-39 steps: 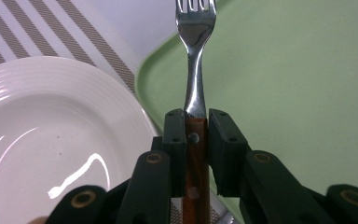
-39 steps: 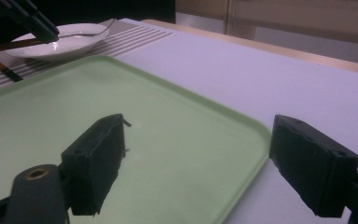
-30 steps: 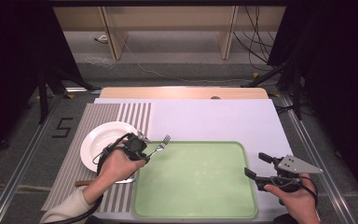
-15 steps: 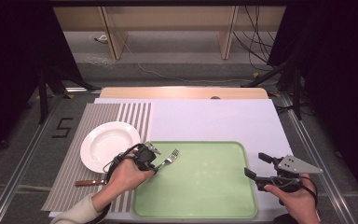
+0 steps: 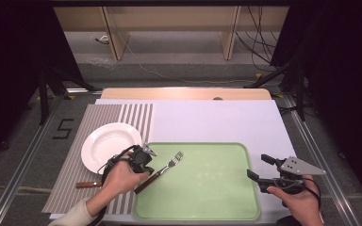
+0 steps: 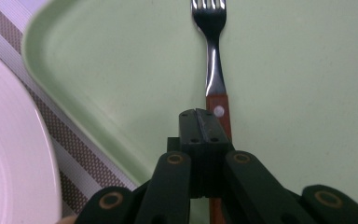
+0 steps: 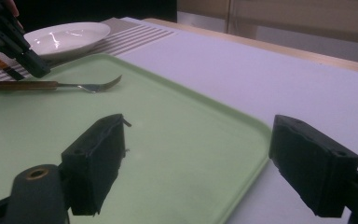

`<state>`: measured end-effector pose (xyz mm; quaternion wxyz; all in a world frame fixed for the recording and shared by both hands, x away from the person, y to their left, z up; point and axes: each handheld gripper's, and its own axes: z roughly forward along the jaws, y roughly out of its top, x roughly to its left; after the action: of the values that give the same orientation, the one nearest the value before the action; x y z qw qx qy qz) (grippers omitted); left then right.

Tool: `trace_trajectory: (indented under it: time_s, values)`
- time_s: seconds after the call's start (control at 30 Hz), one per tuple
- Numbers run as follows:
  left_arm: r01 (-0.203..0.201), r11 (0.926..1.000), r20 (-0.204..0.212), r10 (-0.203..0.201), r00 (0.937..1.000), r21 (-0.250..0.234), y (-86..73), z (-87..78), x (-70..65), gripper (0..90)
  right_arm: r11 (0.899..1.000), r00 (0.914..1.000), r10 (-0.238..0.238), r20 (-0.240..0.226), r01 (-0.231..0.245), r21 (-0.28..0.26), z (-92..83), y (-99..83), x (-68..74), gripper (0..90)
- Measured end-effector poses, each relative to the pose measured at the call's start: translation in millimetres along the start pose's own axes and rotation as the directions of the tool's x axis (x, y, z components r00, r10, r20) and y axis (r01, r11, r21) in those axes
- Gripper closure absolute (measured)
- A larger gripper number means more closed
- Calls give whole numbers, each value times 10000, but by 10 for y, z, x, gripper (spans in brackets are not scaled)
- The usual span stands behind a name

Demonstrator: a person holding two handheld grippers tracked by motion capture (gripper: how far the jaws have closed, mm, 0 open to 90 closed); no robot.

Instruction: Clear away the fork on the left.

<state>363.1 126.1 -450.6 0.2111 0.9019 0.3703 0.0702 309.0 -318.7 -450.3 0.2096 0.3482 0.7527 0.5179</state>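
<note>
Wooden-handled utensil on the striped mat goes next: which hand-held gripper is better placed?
Left. The left hand-held gripper, jaws just closed empty, hovers beside the fork, near the utensil; the right hand-held gripper sits open across the green tray.

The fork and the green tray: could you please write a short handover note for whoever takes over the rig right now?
Left tool: its jaws have just been closing and now meet, with nothing between them; it sits over the fork's handle.
Right tool: open, empty, at the tray's right edge.
Fork: lies flat on the green tray, near its left side.
Plate: empty, on the striped mat left of the tray.
Brown handle: on the mat, partly hidden by the left hand.
Done: fork is on the tray.
Left: probably the plate and the other piece.
</note>
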Motion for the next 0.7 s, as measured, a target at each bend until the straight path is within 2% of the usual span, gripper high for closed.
trace_trajectory:
  time_s: [0.33, 0.7]
  values:
    - [-334, 9968, 125, 326, 9994, 729, -110, 81, -4, 898, 10000, 10000, -11, -16, 11, 38, -2, -1, -2, 195]
    - [-1045, 9910, 519, 1004, 9936, 837, -206, 35, -179, 898, 10000, 10000, -18, -19, 18, 62, 4, -2, -1, 195]
